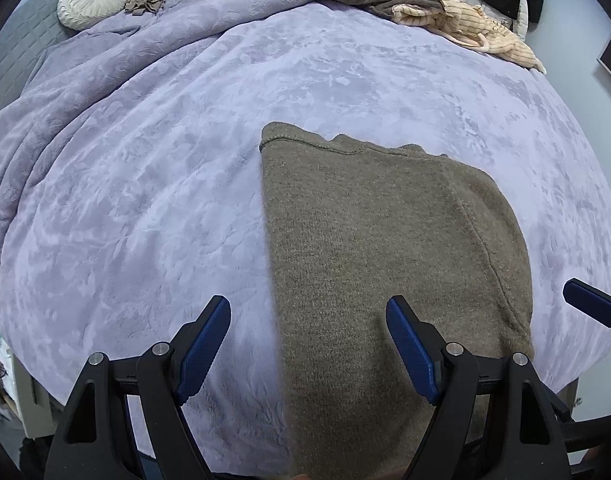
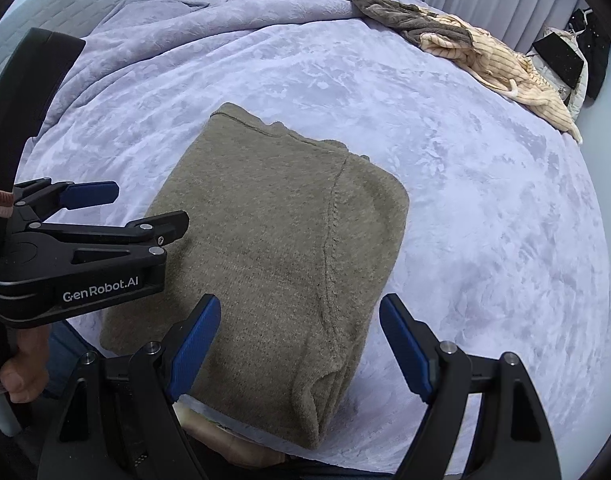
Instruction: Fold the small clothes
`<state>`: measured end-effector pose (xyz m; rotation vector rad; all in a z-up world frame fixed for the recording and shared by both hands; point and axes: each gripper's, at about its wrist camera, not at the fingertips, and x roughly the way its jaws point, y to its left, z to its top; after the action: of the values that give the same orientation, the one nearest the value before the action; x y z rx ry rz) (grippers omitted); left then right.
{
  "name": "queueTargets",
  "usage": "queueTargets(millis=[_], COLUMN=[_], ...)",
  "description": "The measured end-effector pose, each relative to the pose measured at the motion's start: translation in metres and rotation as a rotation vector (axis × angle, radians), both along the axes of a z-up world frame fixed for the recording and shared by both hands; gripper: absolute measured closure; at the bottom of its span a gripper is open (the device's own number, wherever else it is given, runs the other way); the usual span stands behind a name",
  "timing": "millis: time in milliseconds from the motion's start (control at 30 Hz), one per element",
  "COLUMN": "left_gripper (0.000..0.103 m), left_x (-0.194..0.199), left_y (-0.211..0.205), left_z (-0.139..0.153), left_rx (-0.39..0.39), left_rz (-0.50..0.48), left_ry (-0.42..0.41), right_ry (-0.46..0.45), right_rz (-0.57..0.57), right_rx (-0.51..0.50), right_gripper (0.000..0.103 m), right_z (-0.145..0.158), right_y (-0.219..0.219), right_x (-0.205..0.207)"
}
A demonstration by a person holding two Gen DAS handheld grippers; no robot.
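An olive-brown knitted garment point(image 1: 385, 248) lies folded into a long rectangle on the lilac blanket point(image 1: 145, 200), reaching the bed's near edge. My left gripper point(image 1: 308, 312) hovers open over the garment's left edge, nothing between its blue pads. My right gripper point(image 2: 300, 308) hangs open above the garment's point(image 2: 273, 240) near right part, also empty. The left gripper point(image 2: 117, 208) shows from the side at the left of the right wrist view, and one right fingertip point(image 1: 581, 294) shows at the right edge of the left wrist view.
A heap of clothes, grey-brown and cream striped point(image 1: 445, 16), lies at the bed's far right. A round white cushion point(image 1: 91, 0) and a small beige cloth point(image 1: 145, 0) sit at the far left. Dark items point(image 2: 573, 56) stand beyond the bed at right. A hand point(image 2: 21, 372) grips the left handle.
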<state>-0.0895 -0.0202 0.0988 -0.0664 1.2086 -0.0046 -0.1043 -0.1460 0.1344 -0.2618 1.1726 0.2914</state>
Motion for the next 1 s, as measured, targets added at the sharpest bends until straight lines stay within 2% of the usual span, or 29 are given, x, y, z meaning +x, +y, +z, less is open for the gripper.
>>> queueTargets(millis=[400,1000], left_gripper=[0.022,0.022], left_x=[0.007,0.001], left_y=[0.011,0.016], left_z=[-0.003,0.006], left_rx=[-0.026,-0.052], left_rz=[0.003,-0.006], left_ry=[-0.003,-0.035], right_ry=[0.021,0.002], right_rz=[-0.004,0.025], right_rx=[-0.034,-0.058], right_gripper=[0.019,0.019], right_z=[-0.001,0.005], right_y=[0.008,0.025], right_x=[0.013,0.009])
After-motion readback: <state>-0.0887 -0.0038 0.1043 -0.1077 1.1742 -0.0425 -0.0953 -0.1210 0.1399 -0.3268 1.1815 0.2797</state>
